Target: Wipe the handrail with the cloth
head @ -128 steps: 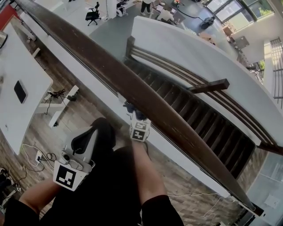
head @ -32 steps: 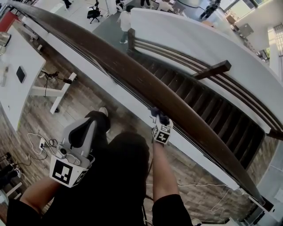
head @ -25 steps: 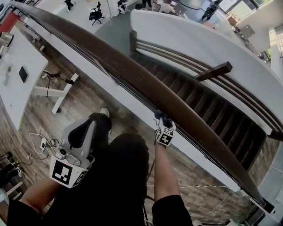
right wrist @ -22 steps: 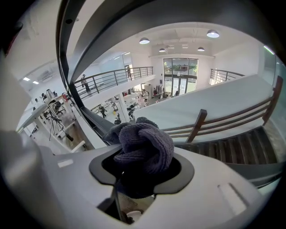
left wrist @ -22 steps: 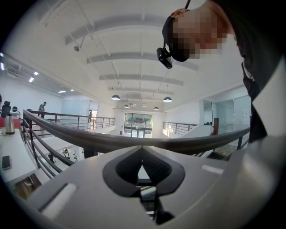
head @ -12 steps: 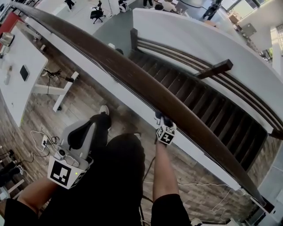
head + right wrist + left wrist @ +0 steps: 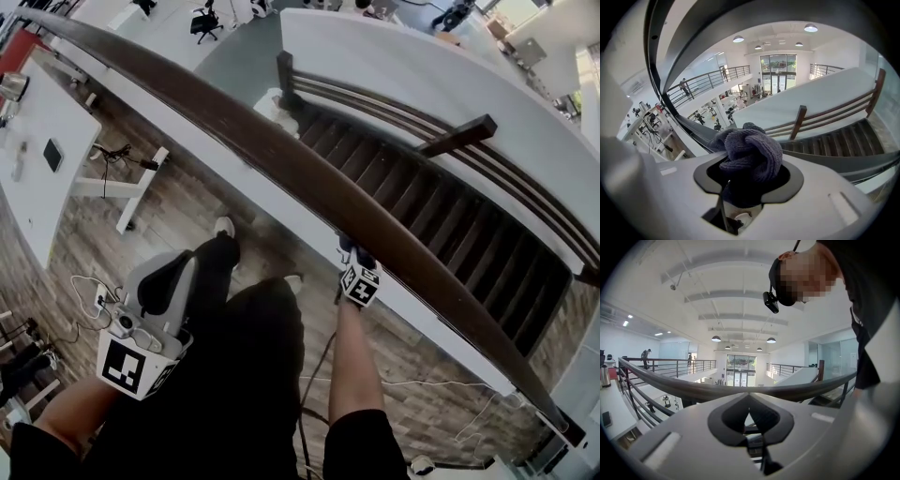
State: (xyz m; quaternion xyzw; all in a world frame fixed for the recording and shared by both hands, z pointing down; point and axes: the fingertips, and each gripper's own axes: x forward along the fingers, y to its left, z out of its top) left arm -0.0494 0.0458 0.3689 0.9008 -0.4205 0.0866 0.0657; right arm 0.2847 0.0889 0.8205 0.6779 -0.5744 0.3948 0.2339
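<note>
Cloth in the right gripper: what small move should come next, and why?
Probably slide the cloth a little along the handrail toward the lower right of the head view. The right gripper is shut on it and sits at the rail's near edge, with a long stretch of rail beyond it.

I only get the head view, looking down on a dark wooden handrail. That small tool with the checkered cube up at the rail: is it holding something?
Observer: Yes. The right gripper view shows the right gripper with its jaws shut on a bunched grey-purple knitted cloth.
Operator: And the bigger tool down by the leg?
Observer: In the left gripper view, the left gripper has its jaws together with nothing between them.
Operator: Where does it point?
Observer: Upward, past the rail, towards round ceiling lamps.
</note>
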